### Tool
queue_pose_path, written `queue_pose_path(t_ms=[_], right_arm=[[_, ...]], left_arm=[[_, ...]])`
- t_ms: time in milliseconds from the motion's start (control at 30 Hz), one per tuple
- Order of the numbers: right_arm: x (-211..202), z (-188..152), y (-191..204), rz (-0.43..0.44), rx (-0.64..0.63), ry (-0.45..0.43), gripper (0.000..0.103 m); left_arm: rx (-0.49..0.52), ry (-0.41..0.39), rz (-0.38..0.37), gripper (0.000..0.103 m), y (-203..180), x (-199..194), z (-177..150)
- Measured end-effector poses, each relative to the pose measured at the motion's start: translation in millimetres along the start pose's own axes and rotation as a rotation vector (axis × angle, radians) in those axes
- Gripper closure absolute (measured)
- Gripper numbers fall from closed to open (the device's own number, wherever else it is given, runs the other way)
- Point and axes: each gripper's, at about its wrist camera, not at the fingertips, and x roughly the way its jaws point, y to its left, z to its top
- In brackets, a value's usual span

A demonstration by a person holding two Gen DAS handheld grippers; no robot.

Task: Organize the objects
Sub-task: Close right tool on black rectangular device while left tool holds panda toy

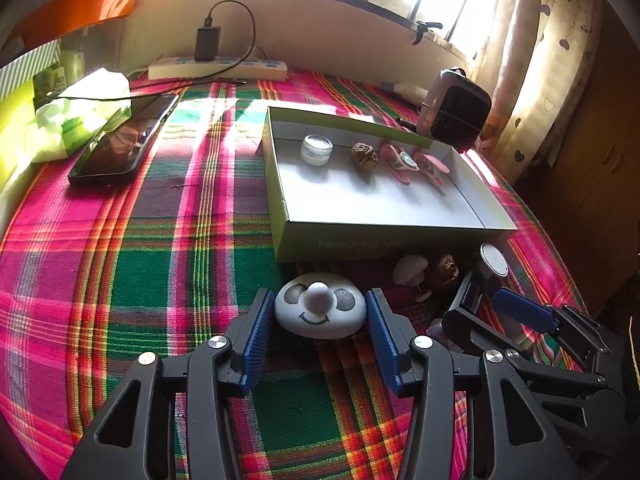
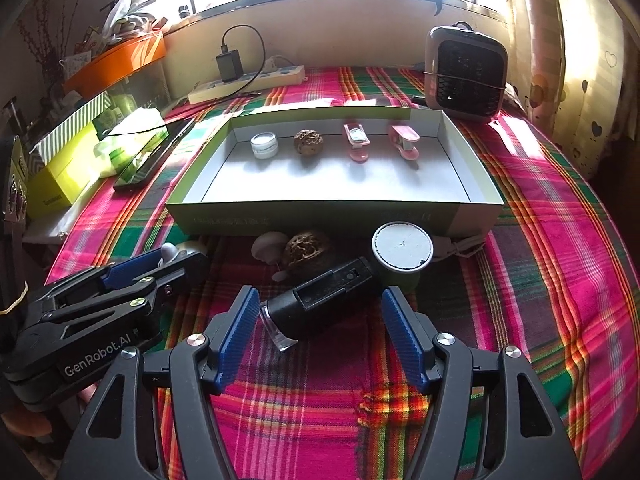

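The white smiley-face toy (image 1: 320,307) lies on the plaid cloth (image 1: 140,280) between the blue pads of the left gripper (image 1: 320,334) — the pads flank it closely, but whether they press on it I cannot tell. To its right the right gripper (image 2: 316,338) stands wide open, gripping nothing; a black cylinder (image 2: 320,300) lies between and just beyond its fingers. Beyond that sit a walnut (image 2: 310,250), a white mushroom shape (image 2: 268,244) and a round-lidded tin (image 2: 402,248). Farther still, the open box (image 2: 320,216) holds a small jar (image 2: 264,145), a second walnut (image 2: 308,141) and two pink clips (image 2: 356,142) — all in a row along its far wall.
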Motion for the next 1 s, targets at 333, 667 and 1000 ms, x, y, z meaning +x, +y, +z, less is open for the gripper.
queue_pose_path(t_ms=[333, 667, 1000], right_arm=[[3.5, -0.4, -1.5, 0.000, 0.013, 0.021, 0.038], [-8.2, -8.4, -13.6, -0.077, -0.020, 0.028, 0.038], [-12.9, -11.9, -28.4, -0.084, -0.009, 0.029, 0.038]], left_arm=[[-0.005, -0.001, -0.007, 0.057, 0.3, 0.6, 0.6], [-0.008, -0.002, -0.008, 0.057, 0.5, 0.5, 0.4], [0.009, 0.004, 0.001, 0.057, -3.5, 1.6, 0.7]])
